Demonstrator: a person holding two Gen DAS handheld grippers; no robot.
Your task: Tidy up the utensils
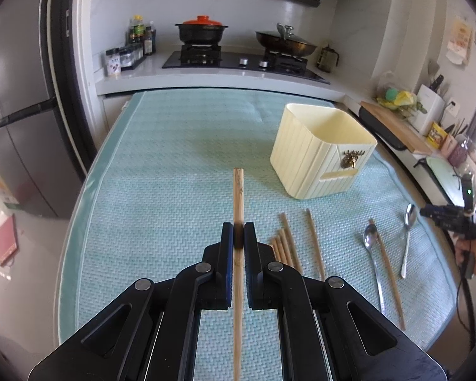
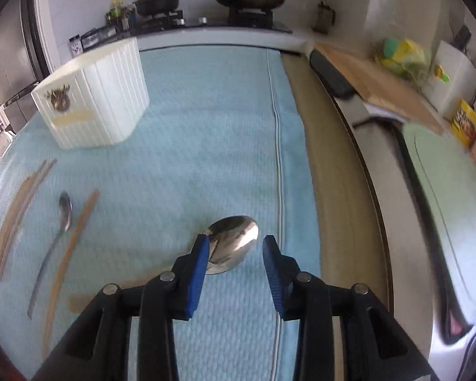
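We see the cream holder (image 1: 320, 152) standing open-topped on the teal mat (image 1: 174, 146), ready, we judge, to take utensils. Our left gripper (image 1: 238, 235) is clamped on 1 chopstick (image 1: 238, 190), lifted lengthwise for dropping in. Our right gripper (image 2: 234, 254) stands part open, a spoon bowl (image 2: 234, 241) between its pads, ungripped. Loose chopsticks (image 1: 285, 244) and 2 spoons (image 1: 373, 254) lie nearby. No legible writing.

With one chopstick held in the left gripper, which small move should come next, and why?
Probably carry the chopstick to the right, over the cream holder. The left gripper is shut on it, the holder's top is open, and more chopsticks wait on the mat.
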